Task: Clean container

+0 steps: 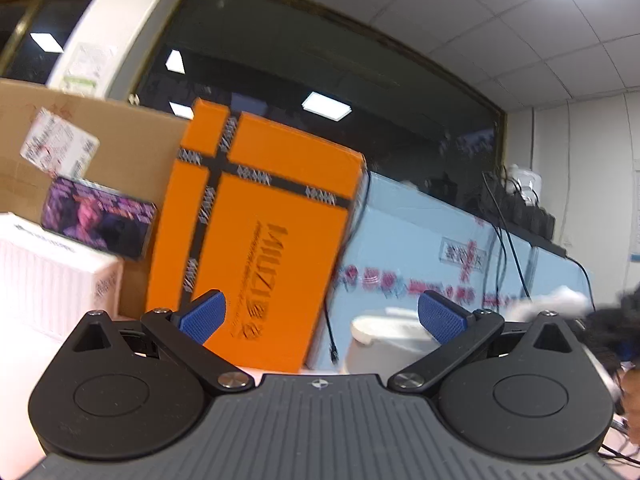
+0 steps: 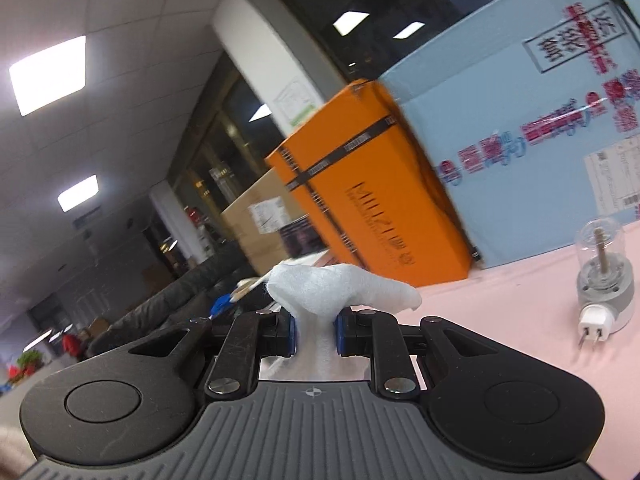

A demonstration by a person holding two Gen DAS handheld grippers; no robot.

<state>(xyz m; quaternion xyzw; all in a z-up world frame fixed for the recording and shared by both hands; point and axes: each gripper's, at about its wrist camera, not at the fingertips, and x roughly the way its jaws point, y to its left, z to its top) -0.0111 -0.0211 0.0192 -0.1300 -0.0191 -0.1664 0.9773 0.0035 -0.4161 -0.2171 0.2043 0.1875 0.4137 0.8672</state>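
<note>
Right gripper (image 2: pixel 314 330) clenched on white cloth (image 2: pixel 340 286); left gripper (image 1: pixel 320 314) released, empty. Container (image 1: pixel 384 344) at left view's 5 o'clock, blurred, unheld. Risk: wiping it unbraced could tip it; loose cloth may slip out

Orange box (image 1: pixel 256 216) black-banded, blue board (image 2: pixel 520 152), white cloth (image 2: pixel 340 288)

Left wrist view: low over table, tilted upward toward stacked boxes, window, ceiling. Right wrist view: rolled sideways, angled upward, near pink table (image 2: pixel 500 312). Shared by the 2 views: orange box (image 1: pixel 256 216) (image 2: pixel 372 188), blue box (image 1: pixel 420 240) (image 2: pixel 520 100).
</note>
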